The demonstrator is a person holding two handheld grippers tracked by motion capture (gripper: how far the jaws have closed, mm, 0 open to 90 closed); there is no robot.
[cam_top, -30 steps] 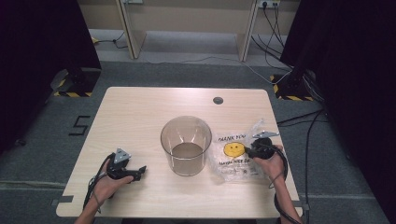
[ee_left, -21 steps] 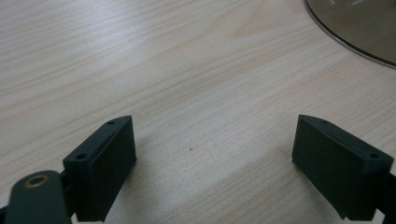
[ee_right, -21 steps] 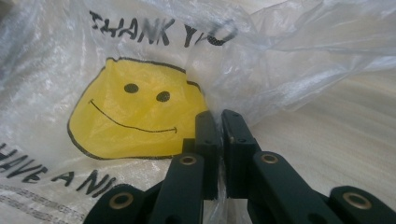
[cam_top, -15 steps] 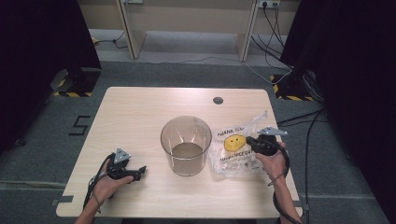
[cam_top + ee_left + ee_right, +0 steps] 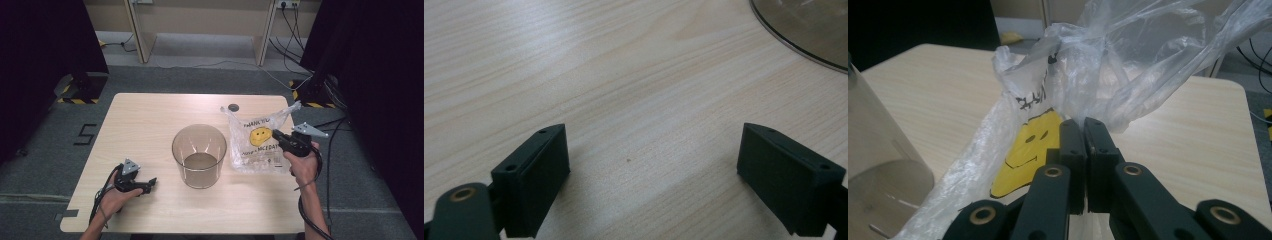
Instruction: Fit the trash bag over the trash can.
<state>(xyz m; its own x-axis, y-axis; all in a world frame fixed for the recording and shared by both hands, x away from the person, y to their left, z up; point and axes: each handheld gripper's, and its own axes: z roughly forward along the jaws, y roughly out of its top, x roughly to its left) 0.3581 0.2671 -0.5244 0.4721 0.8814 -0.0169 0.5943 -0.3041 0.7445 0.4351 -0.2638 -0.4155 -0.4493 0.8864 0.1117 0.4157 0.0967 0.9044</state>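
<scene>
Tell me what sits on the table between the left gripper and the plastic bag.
The clear round container stands between the left gripper and the plastic bag, as the high view shows.

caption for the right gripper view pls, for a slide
Right hand-held gripper pinching a clear plastic bag with a yellow smiley face above the light wooden table.

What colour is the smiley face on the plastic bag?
Yellow with black features, on the clear plastic bag; clearest in the right gripper view.
</scene>
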